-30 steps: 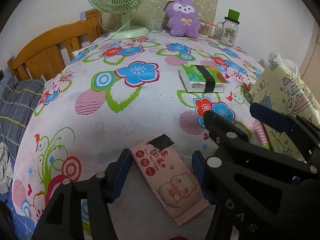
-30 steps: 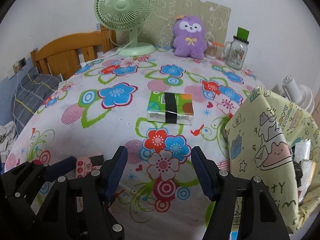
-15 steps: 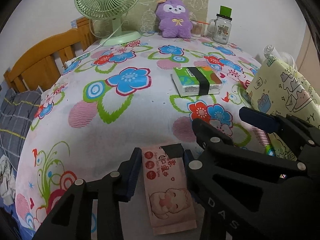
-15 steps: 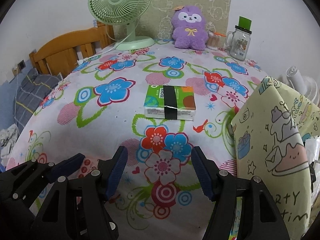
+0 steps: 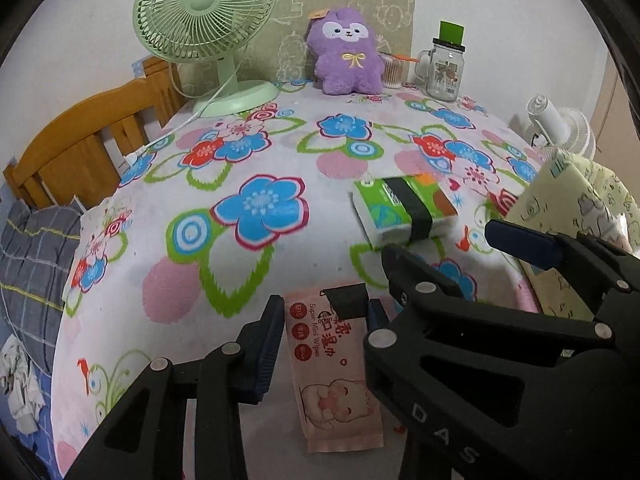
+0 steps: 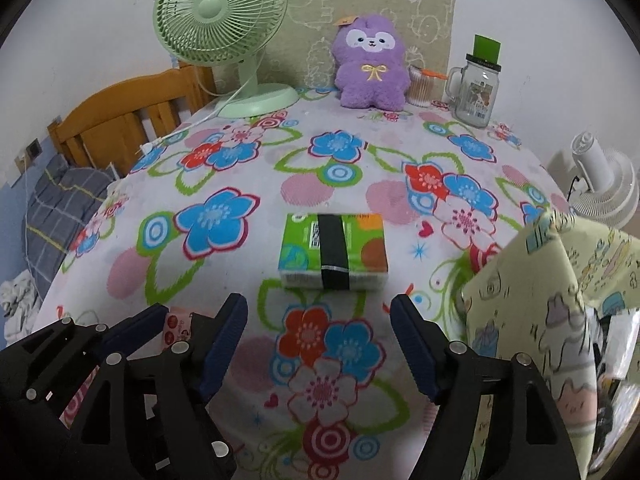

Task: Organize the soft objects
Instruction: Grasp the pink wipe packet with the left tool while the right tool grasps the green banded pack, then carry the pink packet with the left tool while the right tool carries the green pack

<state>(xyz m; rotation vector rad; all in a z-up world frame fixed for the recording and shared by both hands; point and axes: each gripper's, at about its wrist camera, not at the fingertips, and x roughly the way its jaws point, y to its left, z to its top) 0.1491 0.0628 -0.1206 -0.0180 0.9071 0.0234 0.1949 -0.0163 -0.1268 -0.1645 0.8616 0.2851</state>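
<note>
Here, yellow cartoon bag (image 6: 560, 320) upright, contents hidden, tissue pack (image 6: 334, 252) beside.

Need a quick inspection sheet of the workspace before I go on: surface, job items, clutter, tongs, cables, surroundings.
Surface: floral cloth covers the table.
Job's things: pink wipes pack between the left tongs' pads; green tissue pack lying flat mid-table; purple plush upright at the back.
Clutter: green fan, glass jar, cotton swab tub, yellow cartoon bag at the right edge.
Tongs: left tongs shut on the wipes pack; right tongs opening, nothing between them.
Cables: white fan cord trails off the left edge.
Surroundings: wooden bed frame, white fan.
</note>
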